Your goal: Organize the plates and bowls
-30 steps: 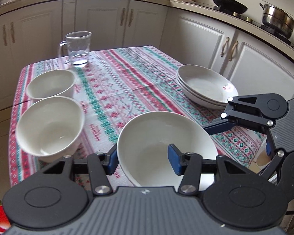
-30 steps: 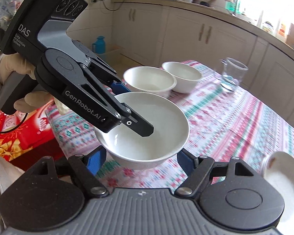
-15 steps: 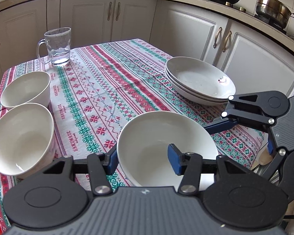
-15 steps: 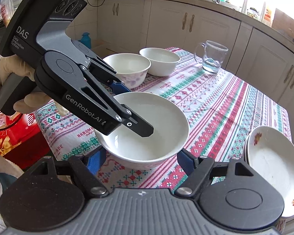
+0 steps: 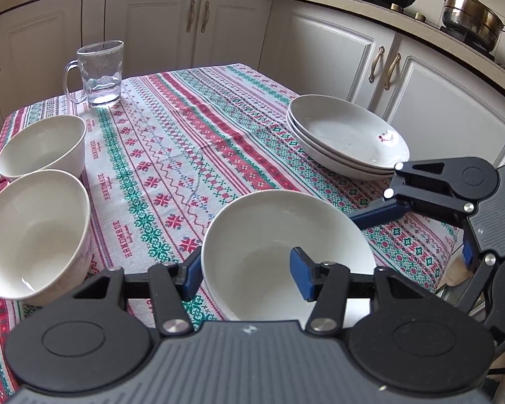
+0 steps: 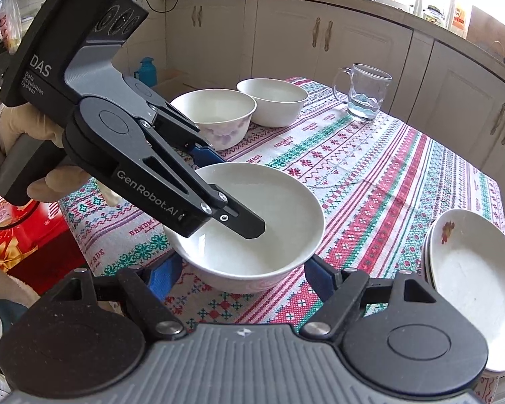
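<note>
Near the front edge of the surface (image 5: 192, 155), a white bowl (image 5: 279, 235) is being held by its rim in the left gripper (image 5: 245, 269), one blue finger outside the wall and the other inside, closed on that rim. From the right wrist view the bowl is hanging clear above the patterned cloth. The right gripper (image 6: 239, 272) is hovering around the bowl's near side, its fingers (image 6: 320, 276) spread wide and apart from the wall, gripping nothing.

Judging by the task, the step in hand is carrying this bowl to join the two bowls (image 5: 33, 232) standing side by side at the left. To do it well, the rim pinch should be staying firm and the bowl level, since a one-sided hold on glazed ware will likely let it tip or slide. The right gripper could be steadying the far wall from outside. Coming down straight over the nearer bowl, then loosening only once the weight is resting, should be avoiding a chip. The stacked plates (image 5: 346, 138) and the glass mug (image 5: 101, 74) are well apart from that path.

Compared with a second ago, the grip on the bowl is looking unchanged, and the right fingers are staying just as wide. What is differing is the viewpoint: the mug and the plates are sitting differently in both views, so both grippers are apparently moving together with the bowl.
</note>
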